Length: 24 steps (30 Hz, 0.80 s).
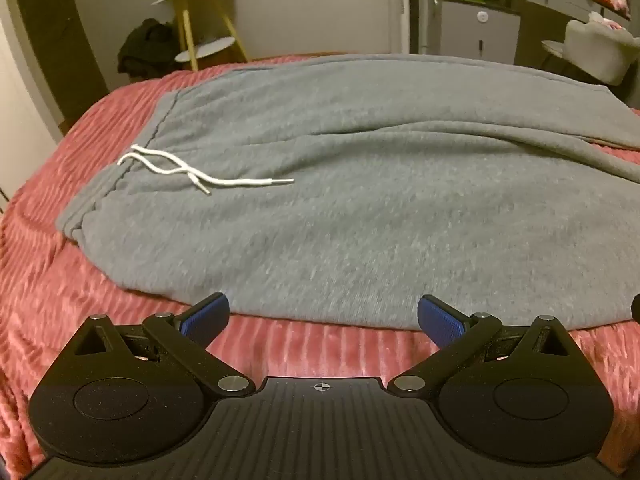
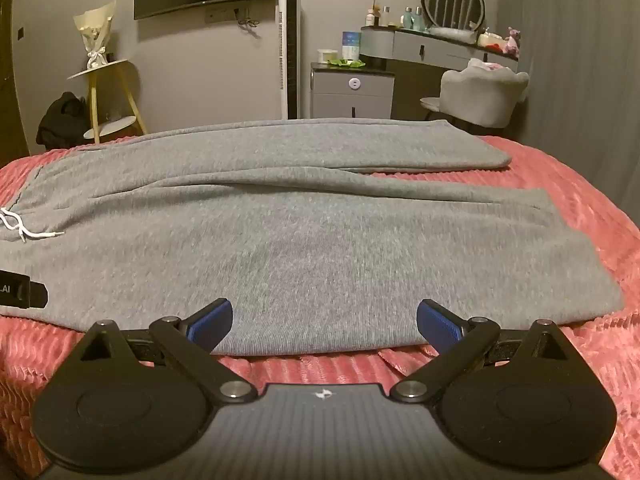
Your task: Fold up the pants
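Observation:
Grey sweatpants (image 1: 340,184) lie spread flat across a pink ribbed bedspread (image 1: 48,280), waistband to the left, legs running right. A white drawstring (image 1: 188,170) rests loose near the waistband. My left gripper (image 1: 324,312) hovers open over the near edge of the pants by the hip, nothing between its blue pads (image 1: 208,316). In the right wrist view the pants (image 2: 320,248) show both legs, the near leg's cuff at the right. My right gripper (image 2: 324,316) is open above the near leg's edge, holding nothing. The drawstring (image 2: 24,232) shows at the far left.
Part of the left gripper's body (image 2: 22,290) pokes in at the left edge. Beyond the bed stand a yellow-legged side table (image 2: 108,100), a grey cabinet (image 2: 352,92), a tall white fan (image 2: 289,52), a vanity desk (image 2: 440,46) and a padded chair (image 2: 480,96).

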Motion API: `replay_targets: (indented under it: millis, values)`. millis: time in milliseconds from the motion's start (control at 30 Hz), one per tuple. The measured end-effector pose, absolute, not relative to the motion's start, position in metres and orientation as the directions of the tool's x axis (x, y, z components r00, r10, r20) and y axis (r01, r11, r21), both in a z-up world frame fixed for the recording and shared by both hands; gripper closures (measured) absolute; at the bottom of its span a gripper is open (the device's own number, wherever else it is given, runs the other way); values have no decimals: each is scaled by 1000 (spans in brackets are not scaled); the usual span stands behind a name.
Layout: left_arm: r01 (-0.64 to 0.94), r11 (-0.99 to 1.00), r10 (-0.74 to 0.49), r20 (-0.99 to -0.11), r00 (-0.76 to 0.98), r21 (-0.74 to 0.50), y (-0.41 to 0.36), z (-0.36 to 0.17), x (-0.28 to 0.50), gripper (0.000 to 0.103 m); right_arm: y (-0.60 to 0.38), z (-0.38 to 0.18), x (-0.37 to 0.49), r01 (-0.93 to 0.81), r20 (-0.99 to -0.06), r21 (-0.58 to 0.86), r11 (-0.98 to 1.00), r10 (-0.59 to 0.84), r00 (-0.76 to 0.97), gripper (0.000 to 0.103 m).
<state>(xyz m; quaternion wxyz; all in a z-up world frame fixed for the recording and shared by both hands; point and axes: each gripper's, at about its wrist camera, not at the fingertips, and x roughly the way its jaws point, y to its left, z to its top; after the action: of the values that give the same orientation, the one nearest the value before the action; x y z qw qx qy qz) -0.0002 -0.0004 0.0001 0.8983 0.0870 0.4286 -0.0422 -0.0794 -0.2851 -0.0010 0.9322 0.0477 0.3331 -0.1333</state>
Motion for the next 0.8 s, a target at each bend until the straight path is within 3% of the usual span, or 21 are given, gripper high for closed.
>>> replay_targets:
  millis: [800]
  values:
    - [139, 983, 8, -787, 617, 119, 3, -3, 1, 0, -285, -3, -77, 290, -636, 10, 957, -218, 740, 4]
